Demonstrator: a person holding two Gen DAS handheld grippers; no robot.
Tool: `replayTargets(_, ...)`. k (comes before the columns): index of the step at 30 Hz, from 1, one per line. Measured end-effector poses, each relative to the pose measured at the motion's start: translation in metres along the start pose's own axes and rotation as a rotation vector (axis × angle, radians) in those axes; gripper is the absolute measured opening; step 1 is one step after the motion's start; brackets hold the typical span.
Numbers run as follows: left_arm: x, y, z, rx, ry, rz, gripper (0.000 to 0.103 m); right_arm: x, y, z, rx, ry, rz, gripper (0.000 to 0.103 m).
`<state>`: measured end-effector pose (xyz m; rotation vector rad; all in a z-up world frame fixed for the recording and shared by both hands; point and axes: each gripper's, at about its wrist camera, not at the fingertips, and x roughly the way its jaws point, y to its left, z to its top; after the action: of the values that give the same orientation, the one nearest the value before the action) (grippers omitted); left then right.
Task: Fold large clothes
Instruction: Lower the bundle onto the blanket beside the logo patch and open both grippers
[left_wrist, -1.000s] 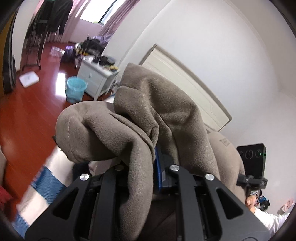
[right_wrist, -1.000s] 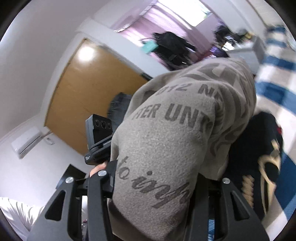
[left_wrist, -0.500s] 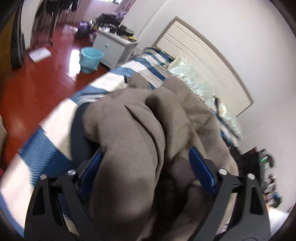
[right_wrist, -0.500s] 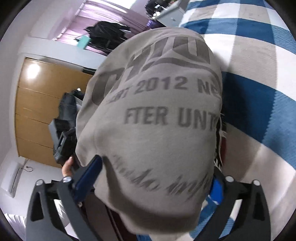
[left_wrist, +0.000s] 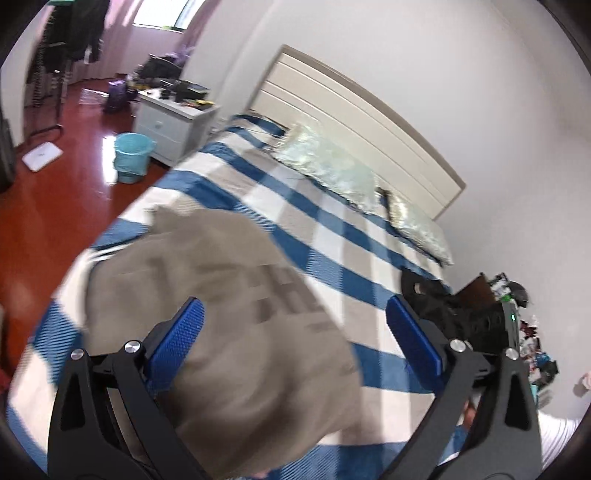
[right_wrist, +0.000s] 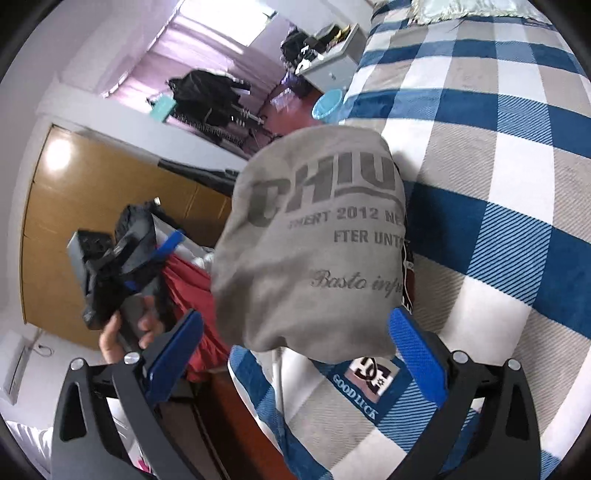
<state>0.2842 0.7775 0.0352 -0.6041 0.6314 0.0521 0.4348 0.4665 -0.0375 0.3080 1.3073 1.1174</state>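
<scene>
Left tongs (left_wrist: 295, 334): blue pads wide apart and still spreading; the grey-brown fleece sweatshirt with dark printed lettering (left_wrist: 221, 317) lies between and under them, neither pad pressing on it. Nothing held.

Right tongs (right_wrist: 295, 339): spread as wide as they go, pads clear of the cloth on both sides. Nothing held here either.

The sweatshirt sits as a rounded heap on the blue, white and grey checked bed cover (right_wrist: 498, 177), near the bed's edge and just in front of both tongs.

Handling, my judgement: soft, thick fleece, light for its bulk, limp, not slippery; it will sag and bunch, so I'd pinch a doubled hem or shoulder seam rather than a single layer, one corner in each tongs.

Hard to make out:
- sleeves, hem and collar are buried in the heap;
- the left view is smeared by motion, lettering unreadable there;
- a dark garment with a "GOOD LUCK" patch (right_wrist: 369, 380) shows only at the heap's edge;
- my left hand on the other handle (right_wrist: 125, 328) is partly hidden.

Farther off: pale shiny pillows (left_wrist: 332, 166) and the cream headboard (left_wrist: 362, 122).
</scene>
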Motion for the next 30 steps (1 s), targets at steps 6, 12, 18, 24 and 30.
replayTargets(6, 0.075, 0.008, -0.017, -0.019, 0.089, 0.058, 0.096, -0.004, 0.004, -0.002, 0.059, -0.044, 0.075, 0.099)
replayTargets(12, 0.100, 0.052, -0.050, 0.038, 0.163, 0.226, 0.096, 0.005, -0.019, -0.012, 0.128, -0.035, 0.096, 0.099)
replayTargets(18, 0.096, 0.089, -0.053, -0.015, 0.184, 0.271, 0.096, 0.013, -0.023, -0.009, 0.138, -0.023, 0.079, 0.099)
replayTargets(24, 0.082, 0.059, -0.058, 0.109, 0.192, 0.280, 0.096, 0.025, 0.016, 0.029, 0.053, -0.027, 0.084, 0.099)
replayTargets(30, 0.054, 0.053, -0.080, 0.094, 0.145, 0.280, 0.096, 0.064, 0.045, 0.044, 0.052, 0.056, 0.221, 0.099)
